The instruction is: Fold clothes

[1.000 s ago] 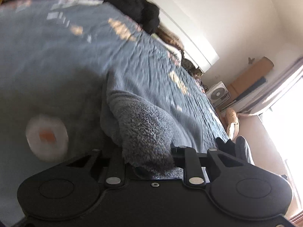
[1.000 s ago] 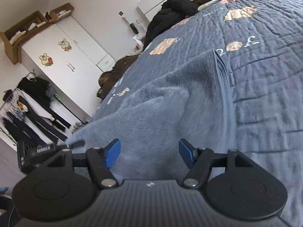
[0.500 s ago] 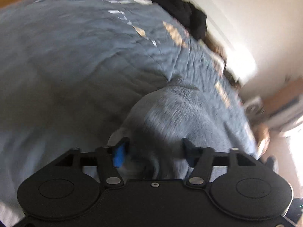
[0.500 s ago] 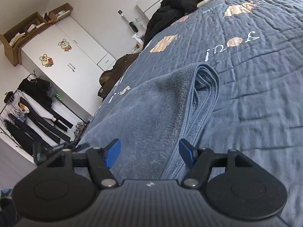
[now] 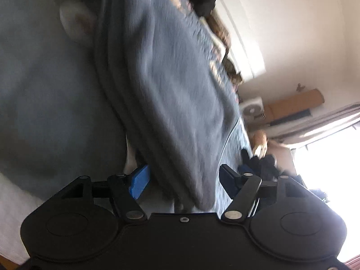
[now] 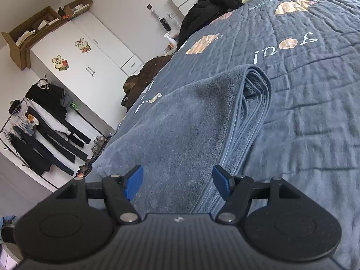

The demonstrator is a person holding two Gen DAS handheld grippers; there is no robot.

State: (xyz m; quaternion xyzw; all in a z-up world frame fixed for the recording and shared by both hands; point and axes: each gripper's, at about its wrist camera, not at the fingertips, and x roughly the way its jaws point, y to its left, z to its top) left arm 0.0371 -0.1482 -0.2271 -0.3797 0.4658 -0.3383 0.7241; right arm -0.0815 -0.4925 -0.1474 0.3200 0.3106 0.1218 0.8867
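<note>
- Left wrist view: blurred. Left gripper (image 5: pixel 183 181) has its jaws spread wide, blue pads clear of the cloth; nothing gripped.
- The folded grey towel (image 5: pixel 171 94) runs from between the jaws up and away toward the far end of the bed; its stacked edge layers show along the left side.
- It lies on the blue quilt (image 5: pixel 45 94), which fills the left of the view. A pale round patch (image 5: pixel 76 22) sits far left, too blurred to identify.
- Far right: a white fan (image 5: pixel 252 110), a brown roll (image 5: pixel 294 102) against the wall, a curtain and bright window.
- Right wrist view: sharp. Right gripper (image 6: pixel 177 183) also wide open and empty, pads apart, hovering over the near end of the towel (image 6: pixel 184 121).
- Towel is a thick multi-layer bundle, top face flat, hemmed edges stacked along its right side, folded end at the far tip. It rests on the quilt (image 6: pixel 310 103), near the bed's left edge.
- Left background: white wardrobe (image 6: pixel 90 67) with stickers, clothes rack (image 6: pixel 42 121) with dark garments; dark clothes pile (image 6: pixel 216 2) at the far end of the bed.
- Progress, judged: this towel looks essentially folded, several layers, both grippers off it. Left to do, likely: at most a tidy-up of the stack or moving it aside; the far pile may still need folding.
</note>
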